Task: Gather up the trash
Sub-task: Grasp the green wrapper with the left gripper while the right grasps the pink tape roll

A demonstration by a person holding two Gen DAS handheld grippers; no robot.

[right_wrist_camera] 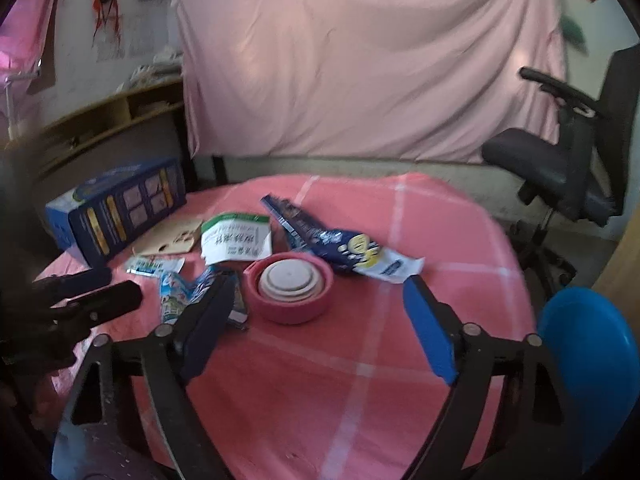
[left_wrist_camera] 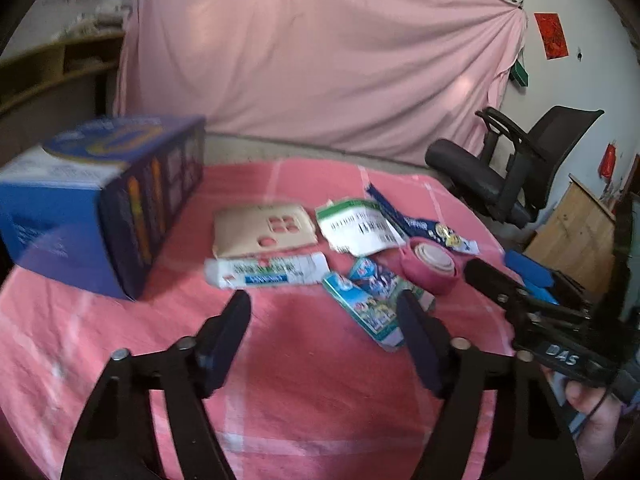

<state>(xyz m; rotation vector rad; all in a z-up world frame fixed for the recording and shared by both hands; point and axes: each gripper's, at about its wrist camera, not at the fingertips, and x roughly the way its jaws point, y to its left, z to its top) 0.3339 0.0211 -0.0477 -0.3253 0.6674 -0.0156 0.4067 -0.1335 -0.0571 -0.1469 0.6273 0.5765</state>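
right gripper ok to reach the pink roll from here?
Probably yes. The right gripper is open and empty, and the pink roll lies straight ahead between its fingers' line, top exposed, only bare tablecloth in between.

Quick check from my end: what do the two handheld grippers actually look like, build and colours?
Both are black scissor-style frames with silver rivets at the pivots. The left gripper carries dark navy pads. The right gripper has blue pads; its body, seen from the left wrist, bears white lettering and a thin black cable near the hand. No sleeve shows.

My two claws

My left gripper (left_wrist_camera: 324, 312) has black arms, silver screws; my right gripper (right_wrist_camera: 320, 304), blue pads.
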